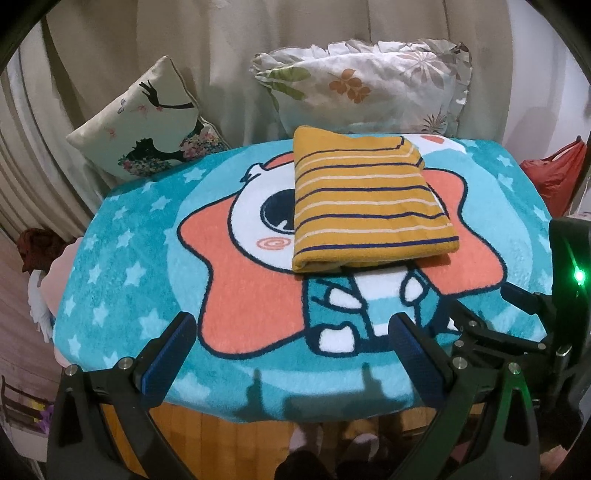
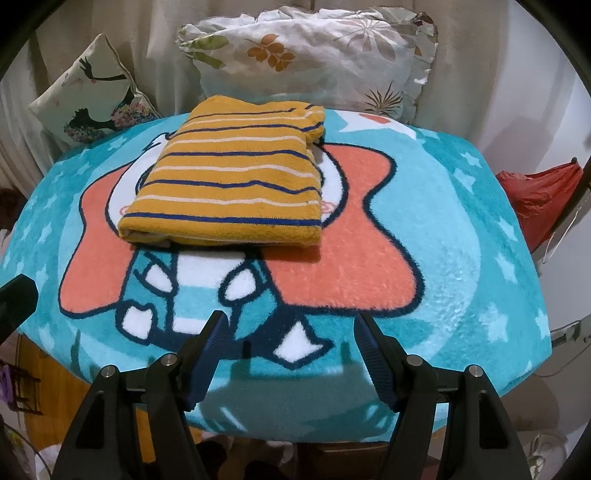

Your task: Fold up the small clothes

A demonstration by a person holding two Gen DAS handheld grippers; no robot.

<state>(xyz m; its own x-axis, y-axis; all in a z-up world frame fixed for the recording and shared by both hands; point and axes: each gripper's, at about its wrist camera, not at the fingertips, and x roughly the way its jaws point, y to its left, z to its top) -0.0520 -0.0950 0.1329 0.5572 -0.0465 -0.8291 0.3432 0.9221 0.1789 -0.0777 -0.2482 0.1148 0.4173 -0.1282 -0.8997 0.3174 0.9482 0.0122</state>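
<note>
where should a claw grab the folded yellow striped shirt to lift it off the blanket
Grip the yellow striped shirt at its thick near edge, coming in low from the front. That rounded edge faces both open claws, the right claw and the left claw, and stands proud of the cartoon blanket, so a finger could probably slip under all layers.

The folded garment (image 1: 369,201) (image 2: 232,177) lies on the far half of the blanket (image 1: 122,280) (image 2: 461,266), near its middle. Behind the blanket's far edge, two pillows lean against the curtain (image 1: 207,40) (image 2: 162,22): the small cushion (image 1: 144,122) (image 2: 85,96) at far left, the frilled pillow (image 1: 369,85) (image 2: 314,55) just behind the garment. A plastic bag (image 1: 554,173) (image 2: 539,199) hangs to the right, off the blanket, and the left gripper (image 1: 291,334) and right gripper (image 2: 291,332) hover side by side over the near edge, both with jaws apart and well apart from the garment.
</note>
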